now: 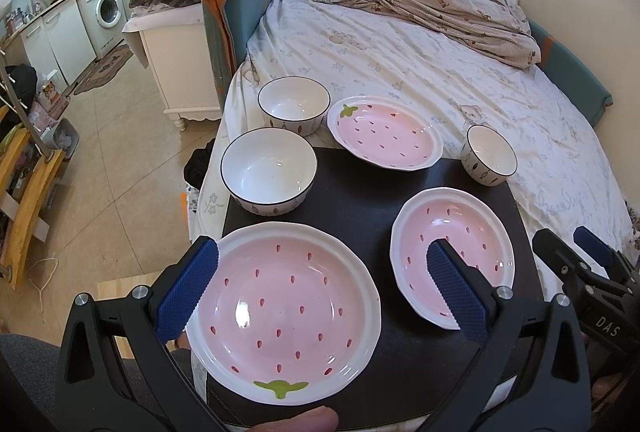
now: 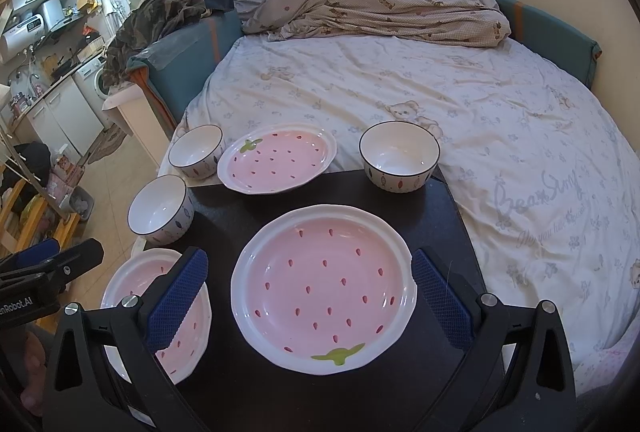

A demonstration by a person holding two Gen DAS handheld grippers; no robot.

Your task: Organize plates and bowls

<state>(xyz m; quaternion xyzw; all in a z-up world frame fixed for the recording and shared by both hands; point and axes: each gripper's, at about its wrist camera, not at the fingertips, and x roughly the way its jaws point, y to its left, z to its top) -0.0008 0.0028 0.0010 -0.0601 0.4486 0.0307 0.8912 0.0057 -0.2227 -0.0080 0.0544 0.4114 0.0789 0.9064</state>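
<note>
A: Black plastic left gripper (image 1: 322, 282), blue ridged rubber fingers (image 1: 188, 290), silver screws behind them.

B: The matching black right gripper (image 2: 308, 296) has the same; white lettering marks both bodies.

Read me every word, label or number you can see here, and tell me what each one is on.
"DAS": on the right gripper body, left wrist view.
"nRobot.AI", start cut off: on the left gripper body, right wrist view.
"Bear Story", a doubtful reading, script print: on the bed sheet.
Script line beneath it: too blurred.
White appliance display: too small.
</note>
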